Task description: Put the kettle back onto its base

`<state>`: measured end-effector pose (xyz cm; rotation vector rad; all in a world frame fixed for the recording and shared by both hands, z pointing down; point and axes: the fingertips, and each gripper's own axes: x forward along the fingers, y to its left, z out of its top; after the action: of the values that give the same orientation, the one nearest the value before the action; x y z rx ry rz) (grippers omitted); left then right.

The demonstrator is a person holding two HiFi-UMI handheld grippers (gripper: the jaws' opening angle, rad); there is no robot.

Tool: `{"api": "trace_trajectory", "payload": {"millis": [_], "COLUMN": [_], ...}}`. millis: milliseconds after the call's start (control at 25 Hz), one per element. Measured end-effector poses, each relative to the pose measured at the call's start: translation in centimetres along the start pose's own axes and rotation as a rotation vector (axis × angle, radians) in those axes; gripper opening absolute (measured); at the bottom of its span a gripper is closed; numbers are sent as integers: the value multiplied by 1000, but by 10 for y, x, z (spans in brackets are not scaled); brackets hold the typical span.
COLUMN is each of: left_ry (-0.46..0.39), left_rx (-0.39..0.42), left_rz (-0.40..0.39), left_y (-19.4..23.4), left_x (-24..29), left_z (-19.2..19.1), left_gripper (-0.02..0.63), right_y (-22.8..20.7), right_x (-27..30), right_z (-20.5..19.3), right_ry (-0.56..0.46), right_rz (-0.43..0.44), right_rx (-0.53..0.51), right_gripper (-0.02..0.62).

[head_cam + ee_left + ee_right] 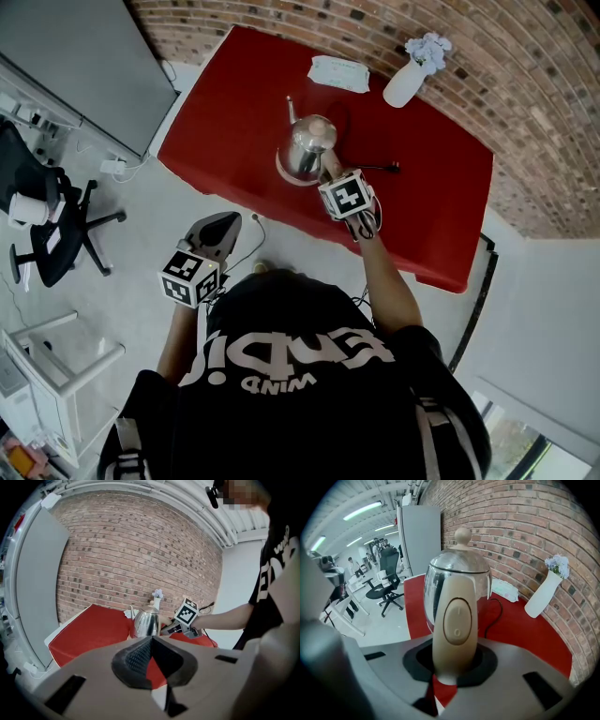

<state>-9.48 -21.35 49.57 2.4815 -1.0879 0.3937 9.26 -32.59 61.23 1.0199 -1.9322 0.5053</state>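
Note:
A shiny steel kettle [307, 148] with a beige knob and handle stands on the red table [225, 103], over a pale round base [284, 174] whose rim shows at its lower left. Whether it rests fully on the base I cannot tell. My right gripper [330, 173] is shut on the kettle's beige handle [455, 625], which fills the space between its jaws [452, 660]. My left gripper [217, 234] hangs over the floor in front of the table, shut and holding nothing [151, 660]. From there I see the kettle [146, 623] ahead.
A black cord [380, 168] runs right from the base. A white vase with flowers [410, 80] and a tissue pack [337, 72] sit at the table's far edge by the brick wall. An office chair [52, 234] and a white rack [47, 366] stand at left.

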Motion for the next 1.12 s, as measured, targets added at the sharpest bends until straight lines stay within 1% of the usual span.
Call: {"api": "trace_trajectory", "payload": {"millis": [440, 640, 800, 1000, 1120], "left_ry": [0, 2, -4, -6, -6], "left_rx": [-8, -12, -14, -22, -21], "left_rz": [7, 9, 17, 32, 29], "left_y": [-1, -3, -3, 3, 2], "left_x": [-7, -8, -10, -16, -15], "left_z": [-6, -8, -8, -11, -11], "left_gripper": [9, 9, 9, 9, 9], "right_y": [3, 4, 5, 5, 6], "right_x": [1, 4, 10, 9, 11], "right_z": [1, 2, -9, -2, -6], "right_ry": [6, 12, 55, 35, 52], "right_rz": [-1, -3, -13, -16, -13], "right_rx": [16, 4, -2, -10, -16], "right_gripper": [72, 72, 74, 74, 74]}}
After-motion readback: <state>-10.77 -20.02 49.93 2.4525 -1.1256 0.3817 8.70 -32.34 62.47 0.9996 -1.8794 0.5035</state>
